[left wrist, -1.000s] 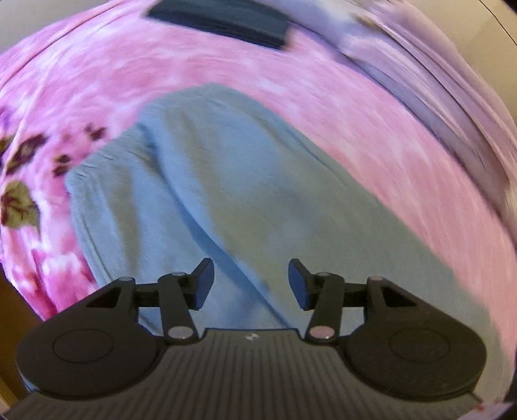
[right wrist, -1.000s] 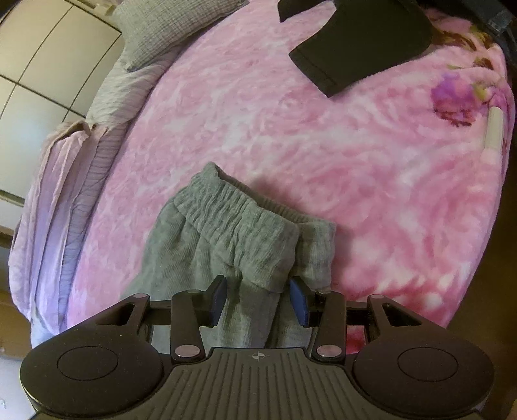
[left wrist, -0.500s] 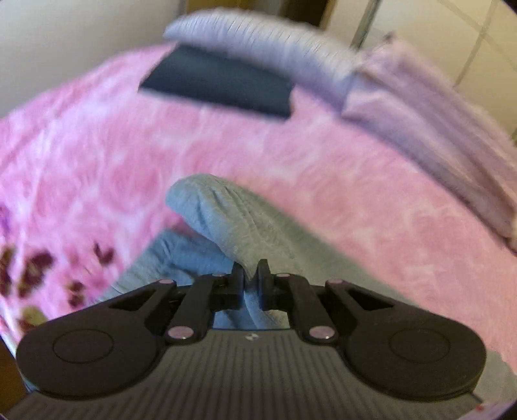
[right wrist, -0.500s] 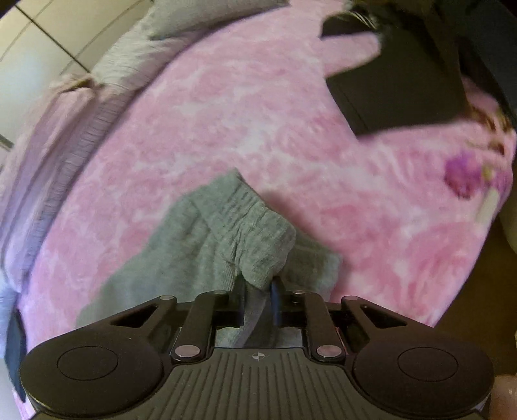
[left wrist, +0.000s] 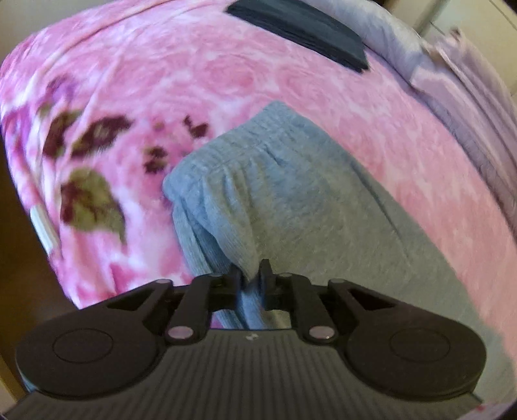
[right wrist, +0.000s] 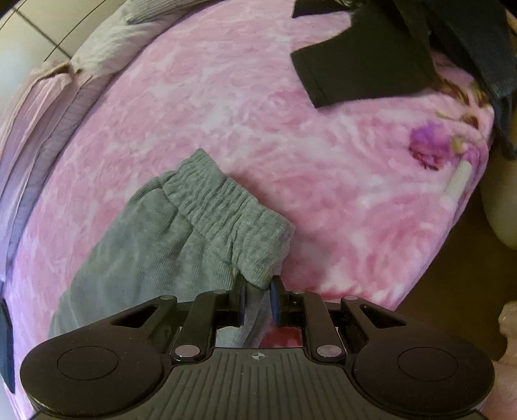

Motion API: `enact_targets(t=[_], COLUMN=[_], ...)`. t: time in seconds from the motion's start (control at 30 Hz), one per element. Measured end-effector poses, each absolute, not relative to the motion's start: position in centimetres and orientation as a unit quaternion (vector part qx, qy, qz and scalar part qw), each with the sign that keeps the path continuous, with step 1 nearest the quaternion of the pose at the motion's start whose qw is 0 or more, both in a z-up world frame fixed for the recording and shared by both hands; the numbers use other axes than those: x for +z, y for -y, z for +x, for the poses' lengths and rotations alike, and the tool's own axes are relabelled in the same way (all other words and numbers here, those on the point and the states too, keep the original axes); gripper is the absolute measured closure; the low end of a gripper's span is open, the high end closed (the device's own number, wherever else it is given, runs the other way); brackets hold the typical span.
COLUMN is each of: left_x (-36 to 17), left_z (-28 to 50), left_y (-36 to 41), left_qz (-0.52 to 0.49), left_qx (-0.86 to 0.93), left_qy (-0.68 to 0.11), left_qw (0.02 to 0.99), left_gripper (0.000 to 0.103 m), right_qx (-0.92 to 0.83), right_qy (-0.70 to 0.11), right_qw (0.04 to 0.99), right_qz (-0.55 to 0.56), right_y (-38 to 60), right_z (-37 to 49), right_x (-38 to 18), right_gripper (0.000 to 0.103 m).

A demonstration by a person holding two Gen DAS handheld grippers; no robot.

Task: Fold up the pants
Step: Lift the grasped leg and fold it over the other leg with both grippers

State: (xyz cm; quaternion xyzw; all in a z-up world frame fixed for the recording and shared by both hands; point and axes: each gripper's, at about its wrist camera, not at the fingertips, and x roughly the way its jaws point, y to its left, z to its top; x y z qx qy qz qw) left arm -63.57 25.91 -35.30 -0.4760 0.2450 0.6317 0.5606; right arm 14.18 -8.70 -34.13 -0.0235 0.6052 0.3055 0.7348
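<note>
Grey sweatpants [left wrist: 290, 194] with a gathered elastic waistband [right wrist: 223, 200] lie on a pink flowered blanket [left wrist: 226, 80]. My left gripper [left wrist: 250, 279] is shut on a pinched fold of the grey pants, which rises in a ridge from its pads. In the right wrist view my right gripper [right wrist: 257, 290] is shut on the corner of the waistband, lifted a little off the blanket [right wrist: 290, 129]. The cloth between both pairs of pads hides the fingertips' inner faces.
A folded dark garment [left wrist: 300, 29] lies further up the bed, seen also as black cloth [right wrist: 362, 64] in the right wrist view. Lilac pillows and bedding [left wrist: 468, 97] line one side. The bed's edge drops to a dark floor [right wrist: 452, 307] at the right.
Both grippers have gone from open to shut on the grey pants. The left one has carried its fold across the blanket; the right one has raised the waistband corner slightly.
</note>
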Motion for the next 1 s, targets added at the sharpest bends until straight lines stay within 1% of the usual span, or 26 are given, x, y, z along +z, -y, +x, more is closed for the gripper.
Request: enact_targets(t=[0.07,0.2,0.27,0.37,0.5,0.57,0.6,0.63,0.67,0.7,0.73,0.8,0.87,0.93,1.0], left_x=[-34.1,-31.9,-32.2,-34.4,-34.6,-34.7,-34.5,-34.3,-33.9,-33.3,-32.3,-30.7,-29.1,-28.2,-28.1], left_z=[-63.0,-62.9,-62.8,-62.3,-61.8,-61.3,-60.9,-60.3,-59.7,-59.4,-59.1,-58.8,-57.7,-55.9,-53.1], left_y=[-25.9,-25.0,-24.4,-24.0,-23.4,-23.4,-23.3,-23.3,-23.3,-22.9,-22.4,-21.3,-19.9,-19.6,-20.1], left_qz=[-0.445,-0.400,-0.392,-0.380,-0.368,-0.354,-0.343,-0.326,-0.311,-0.303,-0.298,-0.295,-0.274,-0.260,-0.248], left_qx=[0.633,0.643,0.644,0.640,0.647,0.642,0.640,0.638,0.633,0.630,0.628,0.630,0.629,0.613,0.581], left_qy=[-0.260,-0.250,-0.267,-0.319,-0.328,-0.347,-0.359,-0.378,-0.395,-0.400,-0.404,-0.405,-0.405,-0.404,-0.406], left_qw=[0.577,0.603,0.600,0.587,0.583,0.585,0.586,0.587,0.588,0.593,0.594,0.594,0.604,0.627,0.660], left_gripper=[0.097,0.095,0.095,0.095,0.095,0.094,0.093,0.092,0.092,0.091,0.088,0.088,0.088,0.088,0.087], right_qx=[0.315,0.332,0.334,0.322,0.322,0.320,0.324,0.324,0.318,0.313,0.309,0.311,0.321,0.335,0.369], right_qy=[-0.603,-0.597,-0.597,-0.604,-0.601,-0.600,-0.598,-0.593,-0.582,-0.571,-0.557,-0.521,-0.475,-0.424,-0.379], right_qw=[0.733,0.730,0.729,0.728,0.730,0.731,0.731,0.734,0.743,0.752,0.762,0.786,0.806,0.820,0.823], right_qz=[-0.019,-0.012,-0.012,-0.026,-0.050,-0.051,-0.057,-0.071,-0.092,-0.107,-0.115,-0.117,-0.148,-0.190,-0.206], right_y=[8.9,9.1,9.3,9.4,9.0,9.2,9.3,9.2,9.0,9.0,9.1,9.6,9.6,8.9,8.2], right_z=[14.2,14.3,14.3,14.5,14.6,14.6,14.5,14.3,13.9,13.5,13.0,11.4,9.2,6.9,4.8], right_x=[-33.5,-32.5,-32.8,-34.4,-35.9,-36.1,-36.2,-36.1,-35.6,-35.0,-34.1,-32.1,-30.8,-30.4,-30.6], right_gripper=[0.092,0.092,0.092,0.092,0.092,0.092,0.088,0.078,0.071,0.059,0.055,0.055,0.055,0.055,0.055])
